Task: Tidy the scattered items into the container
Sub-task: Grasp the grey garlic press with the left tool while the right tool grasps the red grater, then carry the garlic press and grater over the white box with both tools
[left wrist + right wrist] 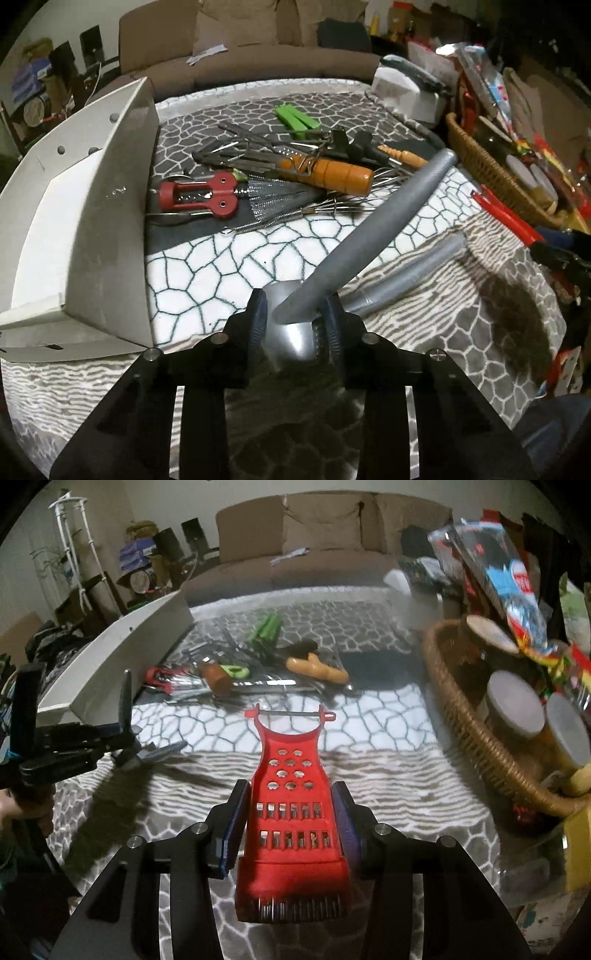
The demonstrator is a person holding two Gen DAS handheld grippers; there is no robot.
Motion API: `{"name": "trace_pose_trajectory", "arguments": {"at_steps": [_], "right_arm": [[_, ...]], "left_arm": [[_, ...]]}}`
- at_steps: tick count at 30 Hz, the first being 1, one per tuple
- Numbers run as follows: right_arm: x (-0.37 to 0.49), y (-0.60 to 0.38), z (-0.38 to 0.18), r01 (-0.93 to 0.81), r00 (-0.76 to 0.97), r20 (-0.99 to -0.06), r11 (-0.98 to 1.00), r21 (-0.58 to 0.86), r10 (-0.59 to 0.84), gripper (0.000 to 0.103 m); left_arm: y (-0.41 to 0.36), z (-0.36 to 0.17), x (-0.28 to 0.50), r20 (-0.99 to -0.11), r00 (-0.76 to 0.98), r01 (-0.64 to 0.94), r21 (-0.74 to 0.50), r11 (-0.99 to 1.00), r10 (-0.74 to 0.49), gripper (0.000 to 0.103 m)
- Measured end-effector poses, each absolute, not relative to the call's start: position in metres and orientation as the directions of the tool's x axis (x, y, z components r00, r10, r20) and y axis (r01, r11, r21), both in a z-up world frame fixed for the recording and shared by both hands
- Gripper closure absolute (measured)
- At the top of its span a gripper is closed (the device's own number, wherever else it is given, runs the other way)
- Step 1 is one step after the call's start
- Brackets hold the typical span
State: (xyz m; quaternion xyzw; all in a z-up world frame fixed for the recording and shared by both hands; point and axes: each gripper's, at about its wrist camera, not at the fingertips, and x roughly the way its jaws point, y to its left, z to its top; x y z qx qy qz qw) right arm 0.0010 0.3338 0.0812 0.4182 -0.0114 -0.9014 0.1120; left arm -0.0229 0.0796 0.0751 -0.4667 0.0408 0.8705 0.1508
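A red grater [295, 812] is clamped in the right gripper [293, 821]; the left gripper [295, 325] has its fingers closed on a grey-handled garlic press [354, 236], both angled down over the bench [221, 258] beside the white container [92, 221] and utensil pile [280, 173].

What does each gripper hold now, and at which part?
The left gripper holds a grey-handled metal tool at its metal head. The right gripper holds the red grater by its two sides.
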Motion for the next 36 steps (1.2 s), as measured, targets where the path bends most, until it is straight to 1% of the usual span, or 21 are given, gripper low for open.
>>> {"name": "trace_pose_trajectory", "arguments": {"at_steps": [5,6,7,11,14,16,17,18,20,25,27,31,36], "right_arm": [[0.007,0.323,0.103,0.210,-0.651,-0.724,-0.971,0.115,-0.227,0.056],[0.008,0.322,0.107,0.214,-0.655,-0.719,-0.970,0.117,-0.231,0.056],[0.009,0.319,0.112,0.219,-0.661,-0.712,-0.969,0.117,-0.235,0.056],[0.013,0.306,0.130,0.246,-0.674,-0.686,-0.959,0.143,-0.275,0.056],[0.016,0.294,0.136,0.267,-0.674,-0.678,-0.952,0.147,-0.294,0.056],[0.016,0.285,0.135,0.282,-0.668,-0.679,-0.948,0.147,-0.304,0.056],[0.016,0.281,0.134,0.286,-0.664,-0.682,-0.947,0.148,-0.307,0.056],[0.015,0.278,0.132,0.289,-0.660,-0.684,-0.946,0.149,-0.309,0.056],[0.015,0.269,0.128,0.297,-0.650,-0.690,-0.942,0.155,-0.319,0.056],[0.017,0.254,0.124,0.322,-0.636,-0.696,-0.934,0.154,-0.334,0.056],[0.017,0.250,0.124,0.328,-0.635,-0.694,-0.932,0.156,-0.339,0.056],[0.017,0.241,0.128,0.341,-0.638,-0.686,-0.927,0.155,-0.349,0.056],[0.016,0.232,0.139,0.357,-0.647,-0.671,-0.921,0.154,-0.362,0.056]], "left_arm": [[0.071,0.093,-0.016,-0.804,-0.537,-0.302,-0.100,-0.948,0.256,0.074],[0.071,0.097,-0.015,-0.800,-0.542,-0.304,-0.100,-0.947,0.259,0.078],[0.069,0.103,-0.014,-0.792,-0.545,-0.312,-0.111,-0.944,0.273,0.084],[0.059,0.110,-0.012,-0.792,-0.512,-0.336,-0.172,-0.926,0.333,0.084],[0.053,0.112,-0.005,-0.788,-0.546,-0.326,-0.114,-0.939,0.285,0.084],[0.046,0.110,-0.003,-0.785,-0.535,-0.328,-0.148,-0.933,0.313,0.080],[0.044,0.108,-0.002,-0.788,-0.529,-0.324,-0.155,-0.933,0.314,0.080],[0.043,0.107,-0.001,-0.790,-0.526,-0.325,-0.155,-0.933,0.315,0.087],[0.041,0.108,0.001,-0.790,-0.536,-0.320,-0.136,-0.938,0.297,0.088],[0.030,0.113,0.002,-0.781,-0.535,-0.304,-0.176,-0.936,0.321,0.093],[0.027,0.118,0.003,-0.777,-0.532,-0.302,-0.197,-0.933,0.336,0.093],[0.027,0.137,0.003,-0.767,-0.553,-0.313,-0.171,-0.934,0.325,0.093],[0.017,0.165,0.001,-0.743,-0.577,-0.308,-0.188,-0.933,0.340,0.093]]}}
